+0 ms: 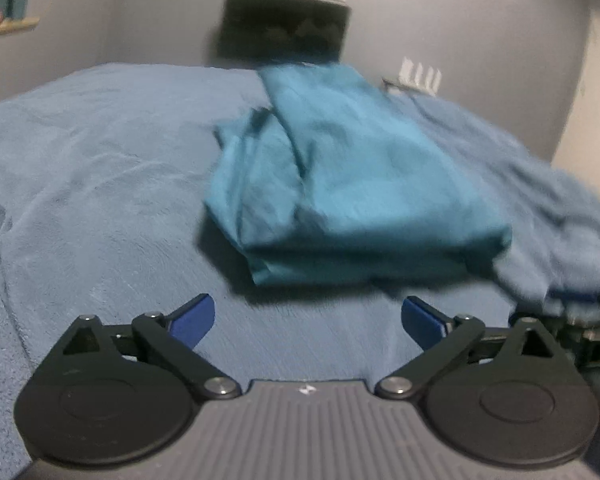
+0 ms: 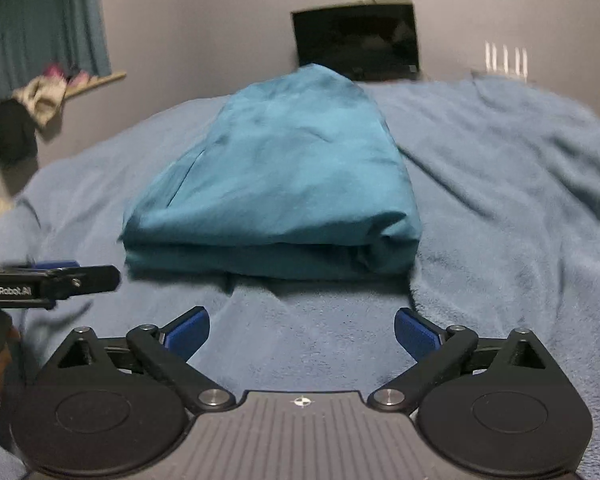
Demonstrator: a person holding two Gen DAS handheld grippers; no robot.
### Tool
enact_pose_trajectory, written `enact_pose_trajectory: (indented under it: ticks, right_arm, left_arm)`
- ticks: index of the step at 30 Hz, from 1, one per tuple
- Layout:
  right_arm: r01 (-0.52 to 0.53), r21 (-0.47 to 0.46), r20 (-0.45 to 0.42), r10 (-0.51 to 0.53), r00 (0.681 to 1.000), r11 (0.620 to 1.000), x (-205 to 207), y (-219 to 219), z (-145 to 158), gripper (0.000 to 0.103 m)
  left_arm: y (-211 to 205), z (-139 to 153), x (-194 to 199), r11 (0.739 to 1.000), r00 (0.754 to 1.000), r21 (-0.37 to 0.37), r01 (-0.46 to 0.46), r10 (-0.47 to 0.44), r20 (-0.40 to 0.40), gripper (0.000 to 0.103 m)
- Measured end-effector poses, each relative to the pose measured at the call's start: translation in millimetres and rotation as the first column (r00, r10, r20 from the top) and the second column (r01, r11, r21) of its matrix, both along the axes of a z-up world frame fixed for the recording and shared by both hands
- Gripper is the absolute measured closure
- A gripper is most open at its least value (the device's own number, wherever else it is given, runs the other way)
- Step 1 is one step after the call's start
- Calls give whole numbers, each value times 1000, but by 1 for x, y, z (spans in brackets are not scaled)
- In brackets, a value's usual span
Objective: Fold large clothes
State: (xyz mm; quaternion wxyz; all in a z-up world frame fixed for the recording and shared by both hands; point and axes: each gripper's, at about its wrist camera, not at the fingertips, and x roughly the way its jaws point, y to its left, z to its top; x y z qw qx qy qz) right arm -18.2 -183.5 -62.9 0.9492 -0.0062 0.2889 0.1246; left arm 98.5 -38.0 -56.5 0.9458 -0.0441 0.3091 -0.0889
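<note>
A teal garment [image 1: 340,184] lies folded in a thick stack on a blue fleece blanket [image 1: 100,184]. In the right wrist view the garment [image 2: 284,176] sits straight ahead with its folded edge toward me. My left gripper [image 1: 308,320] is open and empty, just short of the garment's near edge. My right gripper [image 2: 302,330] is open and empty, a little back from the fold. The left gripper's body [image 2: 48,280] shows at the left edge of the right wrist view.
The blanket [image 2: 500,184] is bunched in ridges to the right of the garment. A dark screen [image 2: 356,44] stands against the grey wall behind the bed. A shelf with clothes [image 2: 48,92] is at the far left. A white rack [image 2: 504,60] sits at the back right.
</note>
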Motion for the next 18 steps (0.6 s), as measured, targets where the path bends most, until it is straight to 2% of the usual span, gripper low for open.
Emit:
enact_pose_trajectory:
  ticks: [3, 5, 9, 18]
  right_arm:
    - [26, -25, 20, -26, 999, 999, 4, 4, -5, 1]
    - [65, -18, 6, -65, 998, 998, 14, 2, -13, 1]
    - [113, -46, -33, -114, 993, 993, 32, 1, -33, 1]
    - [101, -74, -40, -104, 994, 992, 39, 4, -41, 1]
  left_arm:
    - [-16, -13, -2, 989, 1000, 149, 3, -1, -13, 1]
    - [-17, -22, 3, 983, 999, 182, 1, 7, -39, 1]
    - [-8, -35, 12, 990, 995, 140, 0, 15, -100, 1]
    - [-6, -31, 8, 988, 997, 152, -15, 26, -72, 1]
